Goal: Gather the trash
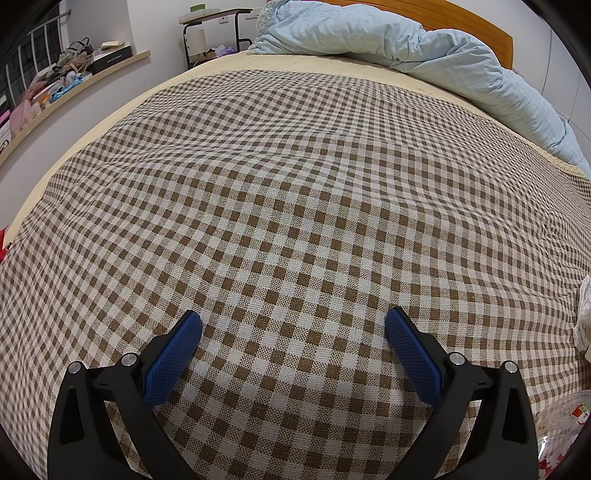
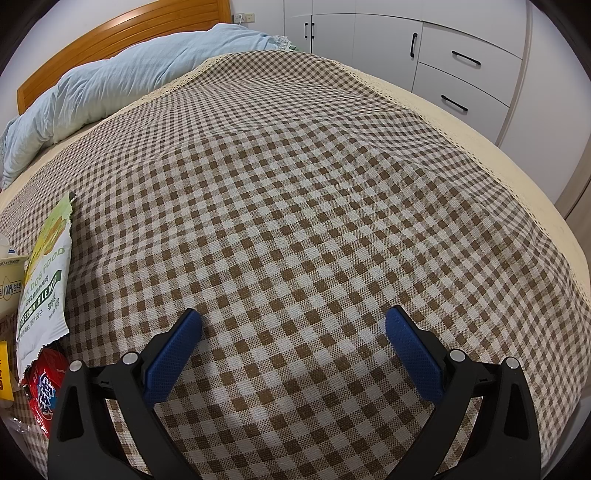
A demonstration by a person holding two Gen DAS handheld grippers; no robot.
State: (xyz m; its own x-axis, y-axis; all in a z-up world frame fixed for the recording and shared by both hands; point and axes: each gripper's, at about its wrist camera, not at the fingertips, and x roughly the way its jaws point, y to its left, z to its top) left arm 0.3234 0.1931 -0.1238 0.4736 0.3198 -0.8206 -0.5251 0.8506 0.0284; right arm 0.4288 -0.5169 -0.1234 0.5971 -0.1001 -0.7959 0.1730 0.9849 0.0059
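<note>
My left gripper [image 1: 293, 319] hangs open over the brown-and-white checked bedspread [image 1: 295, 184], nothing between its blue pads. At the right edge of the left wrist view lie a crumpled white tissue [image 1: 584, 314] and a clear plastic wrapper with red print [image 1: 557, 428]. My right gripper [image 2: 293, 319] is open too, over the same bedspread [image 2: 314, 184]. To its left in the right wrist view lie a white-and-green dog food bag [image 2: 46, 273], a red snack wrapper [image 2: 46, 384], a yellow packet [image 2: 5, 373] and a white carton [image 2: 11, 273].
A light blue duvet [image 1: 388, 40] is bunched at the wooden headboard [image 2: 122, 33]. A cluttered shelf [image 1: 66, 74] and a small side table [image 1: 214, 22] stand left of the bed. White cabinets with drawers [image 2: 461, 62] line the right side.
</note>
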